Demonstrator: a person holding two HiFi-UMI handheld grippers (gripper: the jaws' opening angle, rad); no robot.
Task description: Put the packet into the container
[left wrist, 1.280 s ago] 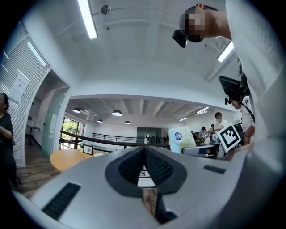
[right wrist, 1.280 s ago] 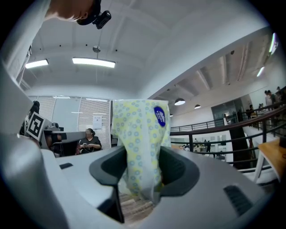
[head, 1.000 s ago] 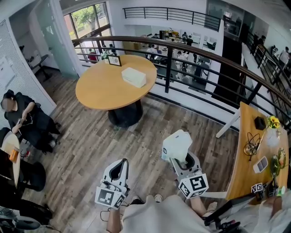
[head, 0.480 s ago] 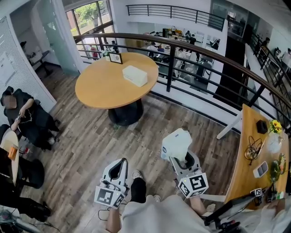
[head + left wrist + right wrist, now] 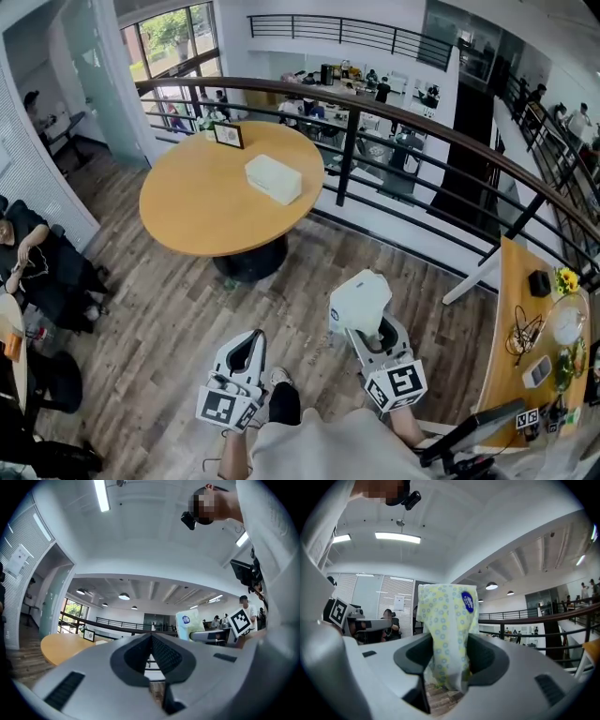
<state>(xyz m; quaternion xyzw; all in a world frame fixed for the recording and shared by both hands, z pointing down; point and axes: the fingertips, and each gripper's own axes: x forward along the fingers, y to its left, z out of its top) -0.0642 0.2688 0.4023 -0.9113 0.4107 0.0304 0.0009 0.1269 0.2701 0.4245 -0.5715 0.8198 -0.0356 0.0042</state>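
1. We hold a gripper in each hand, low in front of us above the wooden floor (image 5: pixel 159 309), and both are well apart from the round table (image 5: pixel 202 206).
2. Our right gripper (image 5: pixel 373 330) pinches the packet (image 5: pixel 360 300). In the right gripper view both dark pads press against its sides.
3. The packet is soft and pale yellow with small blue rings and a blue oval label near its top. It stands upright out of the jaws, and its lower end hangs just below the pads.
4. Our left gripper (image 5: pixel 250 337) has its claw pressed together. In the left gripper view the ribbed pads meet at their tips with nothing between them.
5. The container (image 5: pixel 273 178) is white and box-shaped. It lies on the round table toward that table's far right side, well apart from the packet.
6. A small framed picture (image 5: pixel 228 135) stands at the table's far edge, apart from the container.
7. A dark curved railing (image 5: pixel 394 117) runs behind the table and on to our right.
8. A seated person (image 5: pixel 33 267) in dark clothes is at the left edge of the head view.
9. A wooden side table (image 5: pixel 511 319) at the right carries yellow flowers (image 5: pixel 564 278) and a coil of cable (image 5: pixel 521 328).
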